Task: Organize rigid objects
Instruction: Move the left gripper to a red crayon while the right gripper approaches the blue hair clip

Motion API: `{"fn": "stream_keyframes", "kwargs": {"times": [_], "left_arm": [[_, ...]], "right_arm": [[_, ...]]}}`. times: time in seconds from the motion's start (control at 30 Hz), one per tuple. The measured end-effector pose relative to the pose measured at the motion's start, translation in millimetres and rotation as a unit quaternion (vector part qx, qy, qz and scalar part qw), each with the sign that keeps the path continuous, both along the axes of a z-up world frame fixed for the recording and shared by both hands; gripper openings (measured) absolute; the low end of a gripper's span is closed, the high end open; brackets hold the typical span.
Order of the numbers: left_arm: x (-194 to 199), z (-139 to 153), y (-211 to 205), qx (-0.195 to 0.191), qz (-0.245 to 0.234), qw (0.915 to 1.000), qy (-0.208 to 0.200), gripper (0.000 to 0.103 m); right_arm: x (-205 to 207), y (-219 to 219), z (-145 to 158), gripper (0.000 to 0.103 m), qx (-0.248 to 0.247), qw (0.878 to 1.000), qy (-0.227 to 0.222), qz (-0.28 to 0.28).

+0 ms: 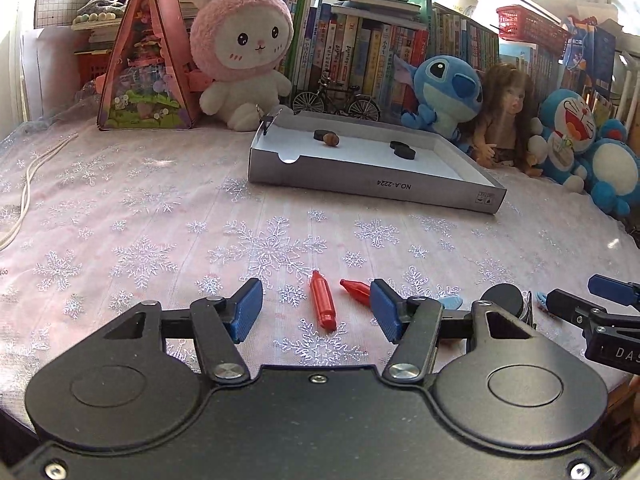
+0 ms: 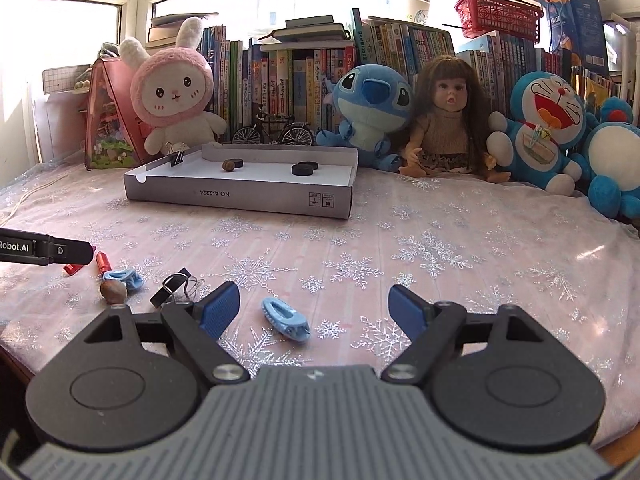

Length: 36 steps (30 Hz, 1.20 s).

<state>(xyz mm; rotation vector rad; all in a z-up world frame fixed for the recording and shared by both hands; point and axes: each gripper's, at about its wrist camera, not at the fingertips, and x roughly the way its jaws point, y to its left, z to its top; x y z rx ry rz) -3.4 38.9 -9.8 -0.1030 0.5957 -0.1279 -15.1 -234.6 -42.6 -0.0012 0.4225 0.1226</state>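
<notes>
Left gripper spread, blue pads either side of a red crayon-shaped piece at lower centre, not touching it. Second red piece just right, against the right pad. Right gripper spread wide over a blue clip on the snowflake cloth. Grey tray in upper centre, holding dark discs and, possibly, a nut.

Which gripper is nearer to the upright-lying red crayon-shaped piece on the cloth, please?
Left. The left gripper has the red piece lying between its open fingers, untouched; the right gripper is off to the side, over a blue clip.
</notes>
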Motion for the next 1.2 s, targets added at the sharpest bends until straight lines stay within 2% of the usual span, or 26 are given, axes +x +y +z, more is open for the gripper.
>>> {"fn": "stream_keyframes", "kwargs": {"times": [0.07, 0.13, 0.37, 0.9, 1.07, 1.2], "left_arm": [[0.6, -1.0, 0.3, -0.001, 0.000, 1.0000, 0.005, 0.044], [0.2, -1.5, 0.8, -0.001, -0.001, 1.0000, 0.006, 0.043], [-2.7, -1.0, 6.2, 0.023, 0.003, 0.9997, 0.005, 0.043], [3.3, -4.3, 24.9, 0.054, 0.048, 0.9974, 0.005, 0.043], [0.3, -1.5, 19.4, 0.040, 0.019, 0.9990, -0.004, 0.045], [-0.3, -1.4, 7.5, 0.043, 0.001, 0.9990, -0.009, 0.050]], "right_arm": [[-1.0, 0.4, -1.5, 0.088, -0.001, 1.000, 0.002, -0.002], [-1.4, 0.9, -2.0, 0.086, -0.004, 1.000, 0.004, 0.000], [-2.4, -0.1, -4.1, 0.084, -0.027, 1.000, 0.011, -0.002], [1.9, -4.0, -5.7, 0.082, -0.028, 0.999, 0.024, -0.023], [1.2, -3.4, -5.6, 0.080, -0.012, 0.999, 0.031, -0.021], [1.5, -0.5, -5.0, 0.078, 0.003, 0.999, 0.038, -0.018]]}}
